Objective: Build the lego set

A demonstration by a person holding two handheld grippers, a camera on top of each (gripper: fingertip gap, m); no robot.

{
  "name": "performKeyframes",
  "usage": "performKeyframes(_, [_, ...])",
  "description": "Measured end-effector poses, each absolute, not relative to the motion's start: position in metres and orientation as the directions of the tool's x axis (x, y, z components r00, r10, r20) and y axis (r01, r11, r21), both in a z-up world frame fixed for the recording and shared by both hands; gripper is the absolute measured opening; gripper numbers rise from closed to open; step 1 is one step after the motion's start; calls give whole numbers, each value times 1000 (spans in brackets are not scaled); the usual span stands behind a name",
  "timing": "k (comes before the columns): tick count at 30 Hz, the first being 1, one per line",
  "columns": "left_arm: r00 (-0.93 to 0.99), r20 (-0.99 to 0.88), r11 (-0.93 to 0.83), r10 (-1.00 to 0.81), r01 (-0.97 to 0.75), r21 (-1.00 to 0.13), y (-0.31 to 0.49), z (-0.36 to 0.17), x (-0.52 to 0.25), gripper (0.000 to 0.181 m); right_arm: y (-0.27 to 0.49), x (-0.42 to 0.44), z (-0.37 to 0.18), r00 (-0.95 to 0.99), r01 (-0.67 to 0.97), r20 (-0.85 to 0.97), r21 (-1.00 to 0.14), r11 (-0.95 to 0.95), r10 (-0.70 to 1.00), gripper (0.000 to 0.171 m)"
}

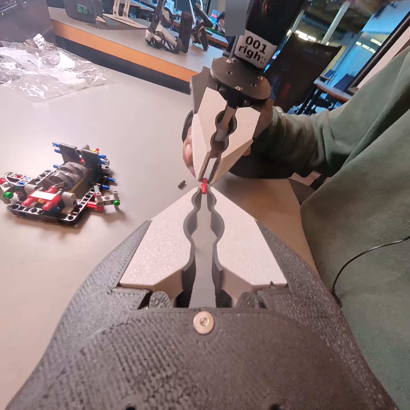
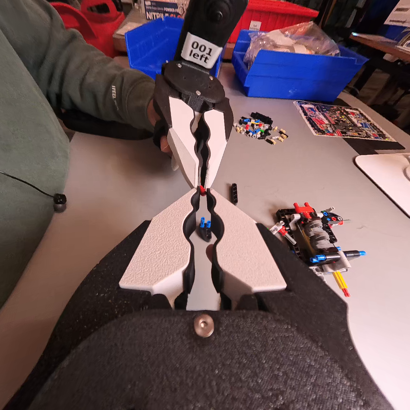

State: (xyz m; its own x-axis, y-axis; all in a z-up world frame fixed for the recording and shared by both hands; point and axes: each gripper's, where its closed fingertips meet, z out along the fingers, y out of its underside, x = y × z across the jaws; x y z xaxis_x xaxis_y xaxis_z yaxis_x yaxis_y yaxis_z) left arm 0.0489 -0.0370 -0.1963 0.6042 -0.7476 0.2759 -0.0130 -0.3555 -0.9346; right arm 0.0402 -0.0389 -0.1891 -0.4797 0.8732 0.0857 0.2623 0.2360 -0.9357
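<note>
Grey table [image 2: 288, 168] in a cluttered workshop, blue bins [image 2: 295, 73] at the far edge, crinkled clear plastic bags [image 1: 42, 66] off on the other side. Tip to tip above the table: left claw [image 1: 202, 191] and right claw [image 2: 202, 191], both narrowed almost fully onto one small red pin [image 1: 204, 186]. Left claw pinching the pin's lower end, right claw [image 1: 205, 178] nipping its upper end, seen from the left wrist. From the right wrist, same red pin [image 2: 202, 190] wedged between the meeting tips, left claw [image 2: 201, 186] pointing in from above. Which claw carries the load: cannot tell. Half-built lego chassis [image 1: 60, 188] flat on the table, well clear of the claws, black frame with grey cylinders, red and blue pins. Small black piece [image 1: 182, 184] lying loose near the tips. Below the right claw, on the table, a dark piece with two blue pins [image 2: 205, 228]; a short black beam [image 2: 234, 193] just beside. Farther back, a scatter of loose parts [image 2: 261, 129] and a printed sheet [image 2: 341, 121]. Green sleeve [image 2: 88, 84] behind the left claw.
</note>
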Motion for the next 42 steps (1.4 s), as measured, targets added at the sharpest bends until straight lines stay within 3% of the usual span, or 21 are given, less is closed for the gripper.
performKeyframes(15, [490,476,-409,-730,246,-879,-34,-171,48,1,-34,34,-160,-421,104,62,-988,116,905,10])
performKeyframes(28, [460,513,-427,-725,284,-859,-34,-169,48,1,-35,37,-158,-434,94,71,-988,124,898,0])
performKeyframes(33, [433,543,-437,-719,326,-838,-33,-164,45,1,-29,39,-155,-419,97,75,-987,127,905,18])
performKeyframes(42, [403,544,-454,-736,303,-838,-38,-166,53,1,-39,41,-157,-453,86,102,-984,157,886,0])
